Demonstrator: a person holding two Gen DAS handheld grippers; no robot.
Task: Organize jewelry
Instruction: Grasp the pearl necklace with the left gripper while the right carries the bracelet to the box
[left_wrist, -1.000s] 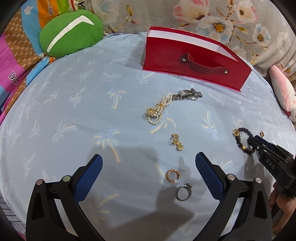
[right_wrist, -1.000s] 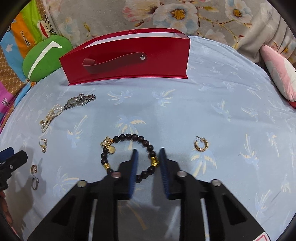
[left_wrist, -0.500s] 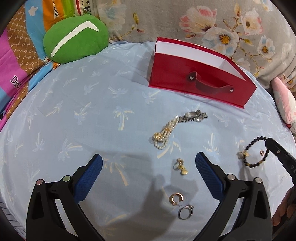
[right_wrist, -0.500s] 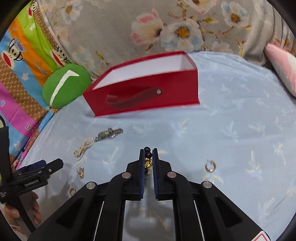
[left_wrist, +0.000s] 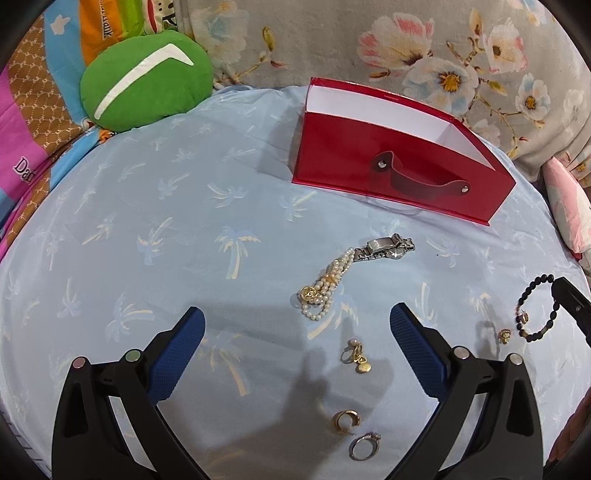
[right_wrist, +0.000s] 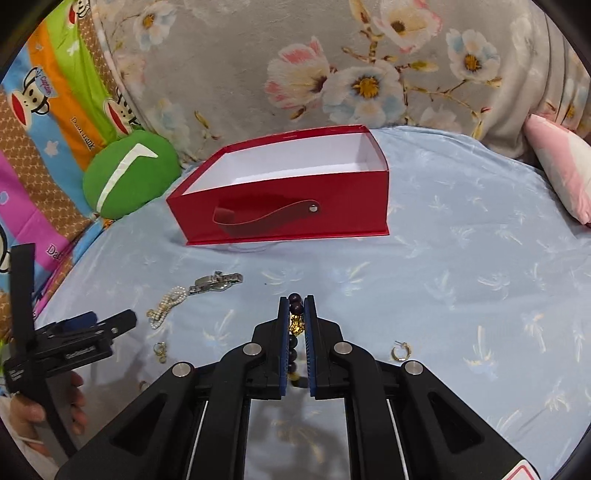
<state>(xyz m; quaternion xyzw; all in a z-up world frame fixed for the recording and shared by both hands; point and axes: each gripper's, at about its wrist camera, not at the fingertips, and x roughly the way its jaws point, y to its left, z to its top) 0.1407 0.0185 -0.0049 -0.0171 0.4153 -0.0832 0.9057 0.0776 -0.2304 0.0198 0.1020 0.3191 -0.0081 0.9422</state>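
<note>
While the right gripper (right_wrist: 296, 314) pinched the dark bead bracelet (right_wrist: 295, 308) between its blue fingers (right_wrist: 283, 332) and held it up off the bed sheet (right_wrist: 461, 277), the left gripper (left_wrist: 297, 325) had its fingers spread wide with nothing in them. Under it lay a pearl bracelet (left_wrist: 325, 291), a silver watch (left_wrist: 386, 248), a gold earring (left_wrist: 356, 356), a gold hoop (left_wrist: 345, 421) and a ring (left_wrist: 364, 445) (all loose on the sheet). Behind them stood the open red box (right_wrist: 280, 210), white inside, with a green cushion (right_wrist: 129, 173) beside it.
</note>
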